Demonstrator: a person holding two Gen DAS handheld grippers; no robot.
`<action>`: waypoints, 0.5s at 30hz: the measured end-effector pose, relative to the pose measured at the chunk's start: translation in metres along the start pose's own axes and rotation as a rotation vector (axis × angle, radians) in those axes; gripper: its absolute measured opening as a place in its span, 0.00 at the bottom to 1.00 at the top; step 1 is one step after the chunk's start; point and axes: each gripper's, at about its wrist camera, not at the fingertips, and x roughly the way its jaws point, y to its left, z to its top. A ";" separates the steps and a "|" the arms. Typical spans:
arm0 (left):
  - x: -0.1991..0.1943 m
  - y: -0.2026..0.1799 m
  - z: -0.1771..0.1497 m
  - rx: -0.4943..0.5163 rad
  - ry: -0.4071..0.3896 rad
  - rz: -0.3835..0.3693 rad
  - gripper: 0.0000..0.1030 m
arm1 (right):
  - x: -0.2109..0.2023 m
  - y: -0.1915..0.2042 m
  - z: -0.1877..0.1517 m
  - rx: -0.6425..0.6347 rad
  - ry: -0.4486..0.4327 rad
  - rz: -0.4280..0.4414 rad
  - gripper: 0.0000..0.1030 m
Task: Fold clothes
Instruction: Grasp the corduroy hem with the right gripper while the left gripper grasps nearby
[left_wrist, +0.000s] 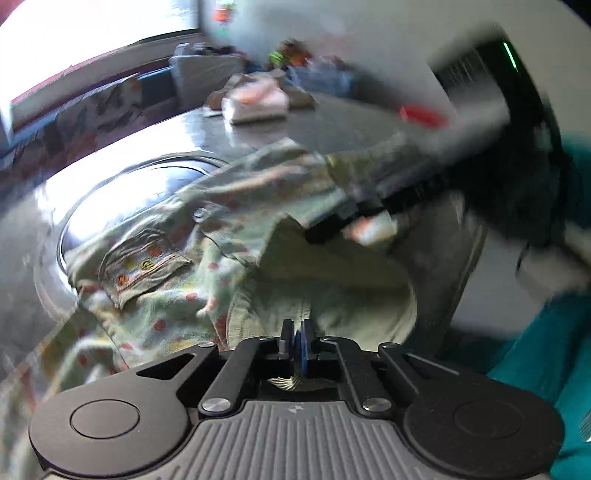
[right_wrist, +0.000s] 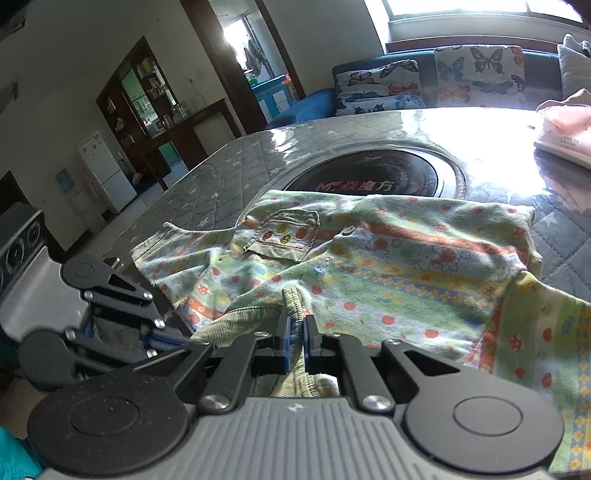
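Both tongs are pressed together on cloth: the right tongs (right_wrist: 296, 338) pinch the ribbed olive hem of the child's shirt (right_wrist: 369, 258), and the left tongs (left_wrist: 296, 341) pinch that same pale ribbed edge, close alongside. The shirt lies spread on the worktop (right_wrist: 221, 177), its near hem lifted into the two grips, its small chest pocket (right_wrist: 284, 234) face up beyond them.

Each grip looks shallow, only a thin edge of ribbing between the pads, so a sharp pull could slip the hem out of one pair and let the fold go crooked. With the two grips so close, the loose sleeve (right_wrist: 546, 332) hanging to the right of the pocket may drag or bunch under the fold. The glossy worktop cover offers little friction, so the whole shirt might slide rather than fold.

Past the pocket, the shirt's far edge overlaps a round black inset (right_wrist: 369, 173) in the quilted grey cover. Further off, to the right, sits a folded pink garment (right_wrist: 565, 122). Behind the worktop stands a blue sofa (right_wrist: 314, 105) with butterfly cushions (right_wrist: 480, 74) under a bright window, and far left a dark cabinet (right_wrist: 147, 96) and doorway.
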 end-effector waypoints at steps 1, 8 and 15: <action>-0.005 0.006 0.001 -0.056 -0.028 -0.024 0.03 | -0.001 -0.001 0.000 0.005 -0.002 0.001 0.05; 0.004 0.017 -0.007 -0.215 -0.074 -0.163 0.03 | -0.005 -0.004 0.002 0.050 -0.024 0.026 0.05; 0.021 0.011 -0.014 -0.134 -0.017 -0.169 0.03 | -0.010 0.008 0.004 0.026 -0.042 0.056 0.05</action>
